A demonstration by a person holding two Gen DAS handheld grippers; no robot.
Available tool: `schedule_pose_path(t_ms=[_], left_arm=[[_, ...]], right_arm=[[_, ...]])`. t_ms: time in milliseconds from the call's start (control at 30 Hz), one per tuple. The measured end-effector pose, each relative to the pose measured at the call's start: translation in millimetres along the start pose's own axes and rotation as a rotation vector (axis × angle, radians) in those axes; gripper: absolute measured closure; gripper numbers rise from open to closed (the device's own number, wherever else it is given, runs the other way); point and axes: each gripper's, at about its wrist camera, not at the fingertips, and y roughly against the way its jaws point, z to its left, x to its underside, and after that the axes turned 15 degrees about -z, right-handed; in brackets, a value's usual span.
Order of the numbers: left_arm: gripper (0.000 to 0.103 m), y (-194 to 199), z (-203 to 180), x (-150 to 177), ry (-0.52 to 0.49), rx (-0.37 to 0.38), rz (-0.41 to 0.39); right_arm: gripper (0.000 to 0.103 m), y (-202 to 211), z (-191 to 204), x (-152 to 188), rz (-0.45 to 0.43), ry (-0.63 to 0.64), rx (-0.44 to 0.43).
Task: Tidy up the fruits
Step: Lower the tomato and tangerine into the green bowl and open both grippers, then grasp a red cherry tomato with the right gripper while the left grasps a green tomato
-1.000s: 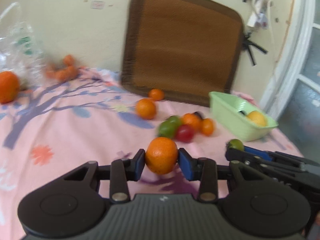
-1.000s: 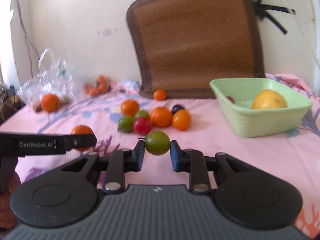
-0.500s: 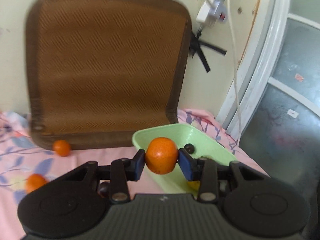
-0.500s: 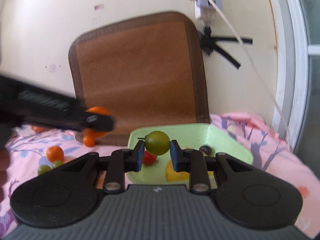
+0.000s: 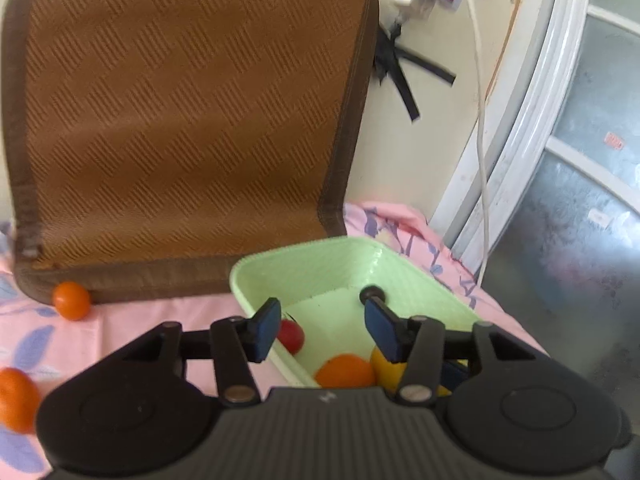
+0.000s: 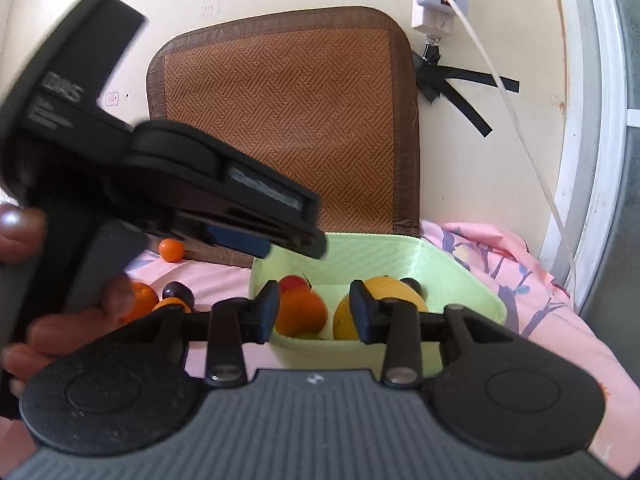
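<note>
A pink cloth carries the green bin — both grippers, left and right, hover over it, fingers apart and empty; loose oranges lie leftward, nearer the left gripper.

bright daylight, fisheye warp, blur

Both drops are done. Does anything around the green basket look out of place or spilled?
Nothing looks spilled or damaged. The green basket sits upright with an orange, a red tomato and a yellow fruit inside. Only loose fruit remains outside: a small orange against the brown mat and more left of the basket.
</note>
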Motion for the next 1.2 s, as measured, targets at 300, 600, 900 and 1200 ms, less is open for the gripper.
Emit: schedule_pose_path(t_ms=[300, 600, 900, 1200], left_arm=[[0.055, 145.0, 74.3, -8.0, 0.017, -0.268, -0.150], [0.058, 200.2, 116.2, 33.9, 0.055, -0.376, -0.033], [0.058, 155.9, 115.9, 37.5, 0.111, -0.191, -0.009], [0.058, 150.5, 118.9, 44.8, 0.081, -0.143, 0.007]], right_arm=[[0.063, 9.9, -9.3, -7.3, -0.084, -0.068, 0.017], [0.065, 12.9, -4.0, -15.3, -0.006, -0.237, -0.154], [0.065, -11.3, 100.5, -9.6, 0.202, -0.023, -0.363], [0.074, -32.2, 113.0, 0.8, 0.271, -0.015, -0.352]])
